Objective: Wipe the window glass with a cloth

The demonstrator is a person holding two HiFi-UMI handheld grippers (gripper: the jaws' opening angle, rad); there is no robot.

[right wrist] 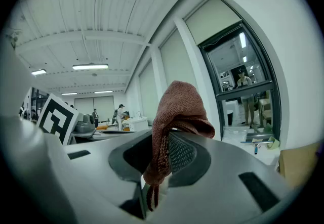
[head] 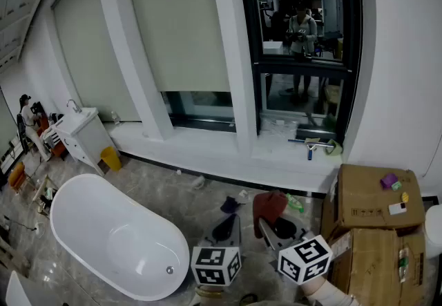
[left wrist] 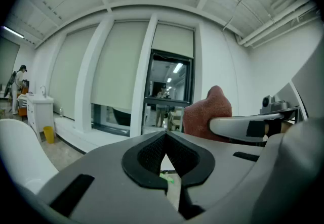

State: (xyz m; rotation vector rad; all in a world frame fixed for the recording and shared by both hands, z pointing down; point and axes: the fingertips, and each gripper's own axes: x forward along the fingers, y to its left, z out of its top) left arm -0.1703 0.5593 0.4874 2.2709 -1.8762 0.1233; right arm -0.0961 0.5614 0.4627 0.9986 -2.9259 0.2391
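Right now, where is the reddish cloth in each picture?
Head view: the reddish-brown cloth is low down, a little right of the middle.
Left gripper view: the reddish-brown cloth is bunched up just right of the middle.
Right gripper view: the reddish-brown cloth is in the middle, pinched in the right gripper.
Shared landmark: the dark-framed window, which is central in the left gripper view and on the right in the right gripper view.

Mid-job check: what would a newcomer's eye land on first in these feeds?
First, the red-brown cloth pinched in the right tool and draped over its jaws. Next, the big white bathtub at the head view's lower left. Then the dark window glass straight ahead, with what looks like a squeegee lying on the sill below it.
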